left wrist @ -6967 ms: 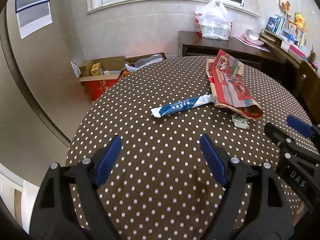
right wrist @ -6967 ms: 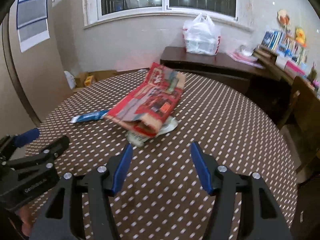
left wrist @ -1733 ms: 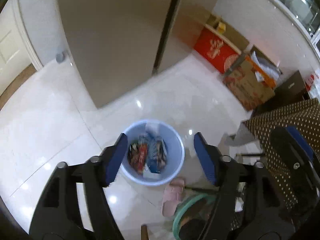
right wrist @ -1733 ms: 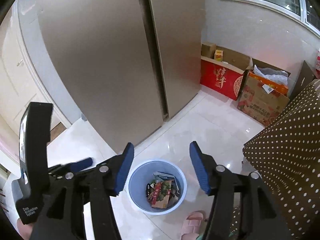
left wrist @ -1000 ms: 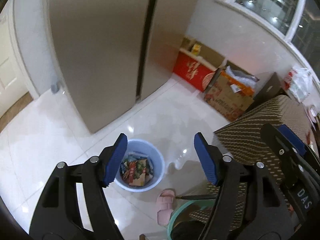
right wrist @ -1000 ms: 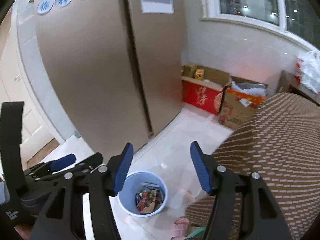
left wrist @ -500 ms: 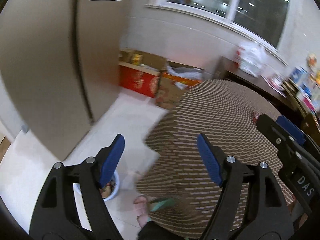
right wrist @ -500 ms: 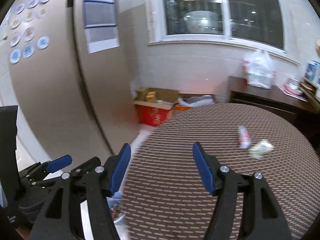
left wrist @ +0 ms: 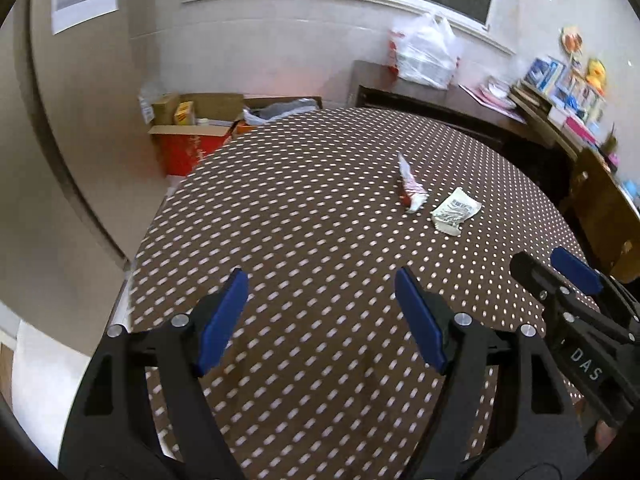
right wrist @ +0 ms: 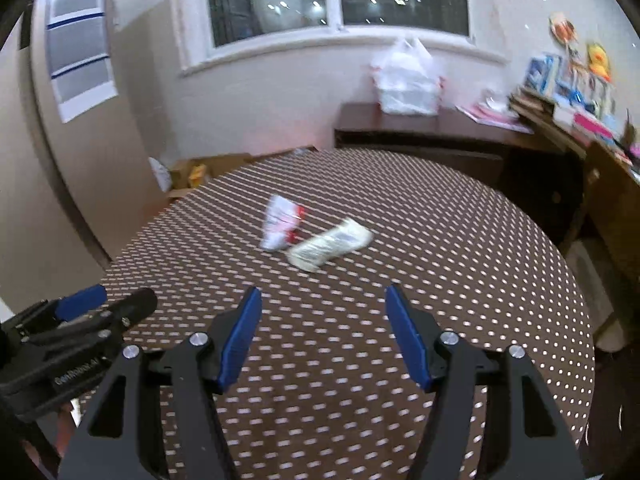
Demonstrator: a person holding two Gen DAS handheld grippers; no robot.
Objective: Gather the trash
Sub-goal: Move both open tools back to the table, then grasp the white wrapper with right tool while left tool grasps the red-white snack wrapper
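Right wrist view: two scraps are left on the dotted table (right wrist: 460, 280), a red-and-white wrapper (right wrist: 280, 220) and a pale wrapper (right wrist: 330, 245) just beside it at its 4 o'clock. I hold the right gripper (right wrist: 320, 336) wide apart and empty, its gap lined up below them, ready for an approach. The left gripper (left wrist: 320, 322) has just been opening, nothing between its jaws. Only the left wrist view shows the cardboard boxes (left wrist: 192, 128) in full.
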